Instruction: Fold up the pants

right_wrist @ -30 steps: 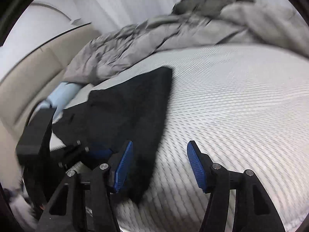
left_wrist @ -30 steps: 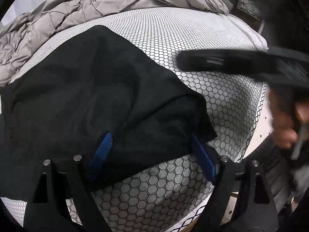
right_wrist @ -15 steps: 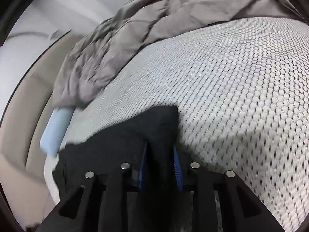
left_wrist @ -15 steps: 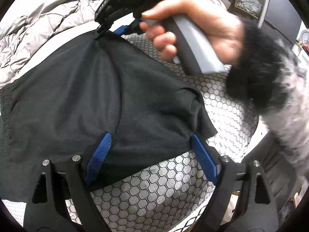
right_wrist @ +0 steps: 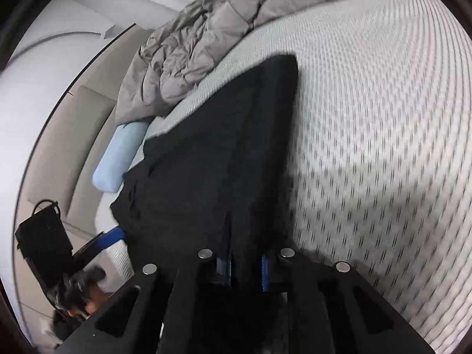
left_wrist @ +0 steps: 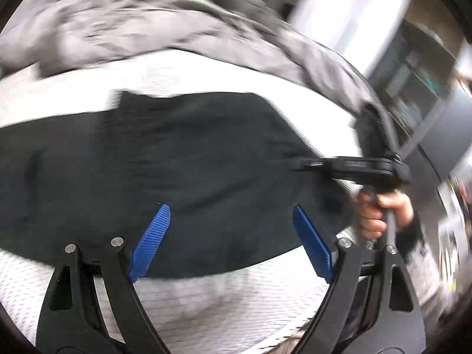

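Pinching pants [right_wrist: 212,159] between right jaws

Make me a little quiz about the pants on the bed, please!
1. True or false: the right gripper is pinching the pants.
2. What colour are the pants? A) black B) red C) yellow
3. What grey thing lies bunched at the far side of the bed?

Key: 1 true, its jaws have just been closing on the cloth. 2 A. 3 the blanket.
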